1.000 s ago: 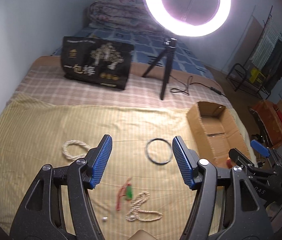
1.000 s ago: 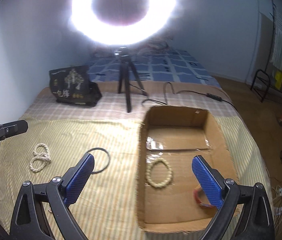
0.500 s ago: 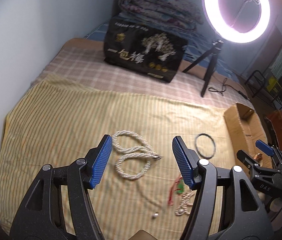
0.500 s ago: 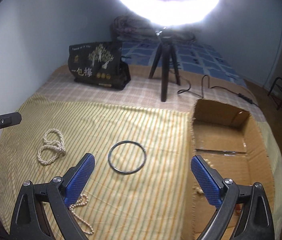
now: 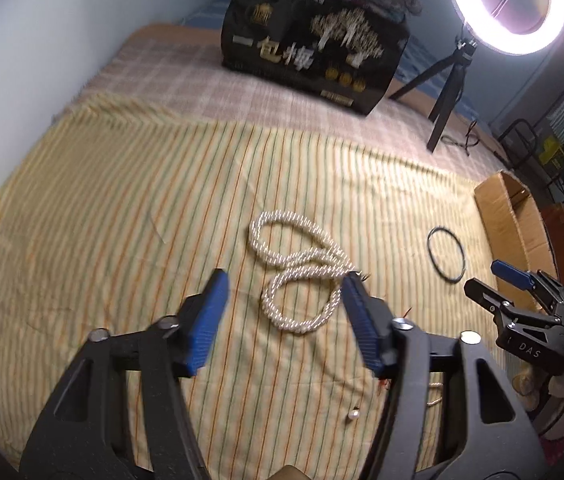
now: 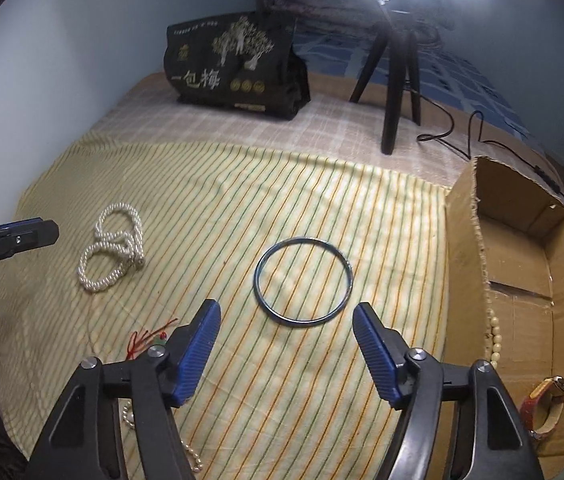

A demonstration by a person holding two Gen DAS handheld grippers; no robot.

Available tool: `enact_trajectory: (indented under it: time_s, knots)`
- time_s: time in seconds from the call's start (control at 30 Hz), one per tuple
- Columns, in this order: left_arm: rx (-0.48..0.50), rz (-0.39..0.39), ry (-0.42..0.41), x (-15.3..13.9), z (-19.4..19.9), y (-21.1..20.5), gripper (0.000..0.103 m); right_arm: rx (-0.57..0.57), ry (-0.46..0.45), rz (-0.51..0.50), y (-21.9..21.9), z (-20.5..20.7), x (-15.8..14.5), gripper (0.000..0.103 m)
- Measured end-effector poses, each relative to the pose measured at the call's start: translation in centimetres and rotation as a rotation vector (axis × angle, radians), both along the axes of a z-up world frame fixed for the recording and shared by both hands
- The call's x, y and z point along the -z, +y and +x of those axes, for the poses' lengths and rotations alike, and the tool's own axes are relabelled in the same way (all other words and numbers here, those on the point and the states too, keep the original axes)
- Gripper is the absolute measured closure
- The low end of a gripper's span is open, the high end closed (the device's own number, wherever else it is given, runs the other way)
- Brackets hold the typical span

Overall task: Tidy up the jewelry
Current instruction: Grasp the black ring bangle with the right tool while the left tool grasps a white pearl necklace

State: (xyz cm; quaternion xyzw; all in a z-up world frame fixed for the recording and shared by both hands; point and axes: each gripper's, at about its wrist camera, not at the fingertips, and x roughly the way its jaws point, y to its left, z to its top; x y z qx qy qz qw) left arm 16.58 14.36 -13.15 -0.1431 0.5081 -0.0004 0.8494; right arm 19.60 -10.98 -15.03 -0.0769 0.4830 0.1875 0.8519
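Both grippers have just swung from the box side toward loose pieces on the bed, fingers closing somewhat but apart on nothing. The left gripper (image 5: 282, 304) frames a looped pearl necklace (image 5: 296, 270) mid-bed; the right gripper (image 6: 286, 340) hovers before a thin dark bangle (image 6: 303, 282) near the cardboard box (image 6: 522, 248).

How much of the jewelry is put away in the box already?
Done: a bead strand and a watch lie in the cardboard box. In hand: nothing; both jaws have just been closing, empty. Left on the cloth: the pearl necklace, dark bangle and red-corded charm.
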Motion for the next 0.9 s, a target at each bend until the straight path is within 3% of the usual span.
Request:
enact_trajectory:
  time_s: [0.23,0.53,0.9]
  knots:
    - [0.001,-0.018,0.074,2.8,0.3,-0.3,0.049,-0.077,-0.026,-0.077,1.3,0.2,1.7,0.039]
    - [-0.001,-0.006,0.107,4.5,1.0,-0.8,0.05,-0.136,0.028,-0.077,2.6,0.9,2.9,0.057]
    - [-0.002,0.033,0.11,5.7,1.6,-0.8,0.059,-0.146,0.06,-0.073,3.1,1.8,3.7,0.062]
